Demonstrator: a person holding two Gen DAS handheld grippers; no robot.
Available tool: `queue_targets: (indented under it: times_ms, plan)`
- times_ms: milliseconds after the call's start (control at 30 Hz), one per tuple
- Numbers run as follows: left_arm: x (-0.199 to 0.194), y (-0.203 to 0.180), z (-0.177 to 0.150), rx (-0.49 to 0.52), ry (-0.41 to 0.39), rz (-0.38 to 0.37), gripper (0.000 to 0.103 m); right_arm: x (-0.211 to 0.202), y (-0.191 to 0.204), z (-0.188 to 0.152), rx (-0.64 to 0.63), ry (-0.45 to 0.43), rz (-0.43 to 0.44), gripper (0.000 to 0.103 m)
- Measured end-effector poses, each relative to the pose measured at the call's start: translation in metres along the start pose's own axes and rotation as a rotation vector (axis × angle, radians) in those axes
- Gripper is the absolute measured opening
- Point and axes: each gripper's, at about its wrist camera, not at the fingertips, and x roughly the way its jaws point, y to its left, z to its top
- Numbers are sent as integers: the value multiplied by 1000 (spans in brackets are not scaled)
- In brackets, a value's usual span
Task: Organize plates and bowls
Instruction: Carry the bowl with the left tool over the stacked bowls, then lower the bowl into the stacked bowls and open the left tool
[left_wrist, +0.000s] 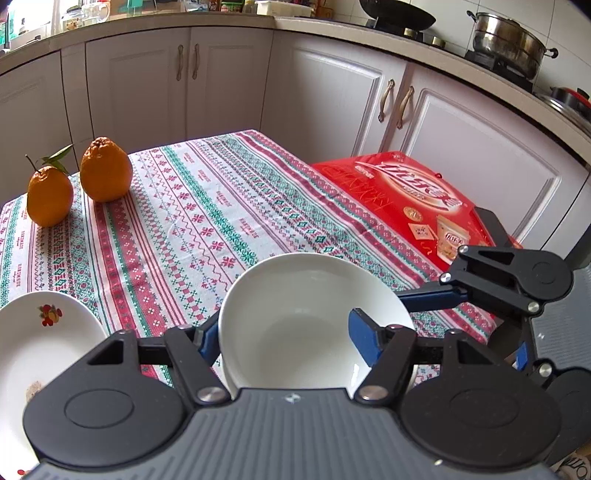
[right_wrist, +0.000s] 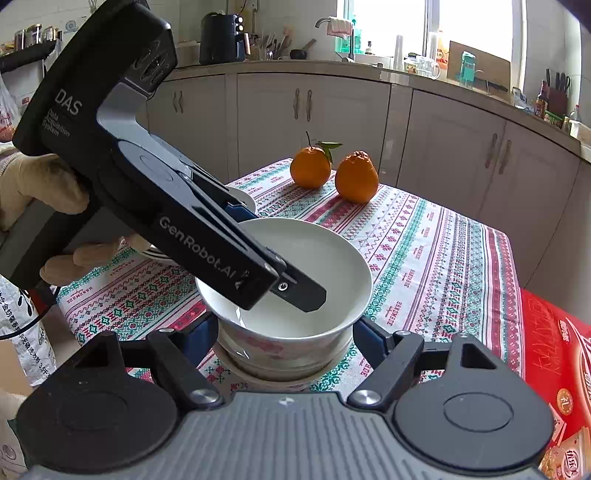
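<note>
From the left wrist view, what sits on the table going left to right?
Flowered plate → stemmed orange → bigger orange → white bowl, one finger of the left tool on either side of its rim → right tool → red box.

Pale cabinets (right_wrist: 314, 110) under a beige countertop (right_wrist: 280, 67) line the back, with a bright window (right_wrist: 461, 26) upper right.
</note>
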Motion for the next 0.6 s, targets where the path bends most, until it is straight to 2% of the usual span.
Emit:
queue_targets:
  times_ms: [233, 600]
  plan:
    - [4, 0, -2, 6, 4, -10, 68, 4, -3, -2, 14, 16, 5, 84]
    - [3, 0, -3, 17, -3, -27, 76, 7, -4, -5, 35, 22, 15, 84]
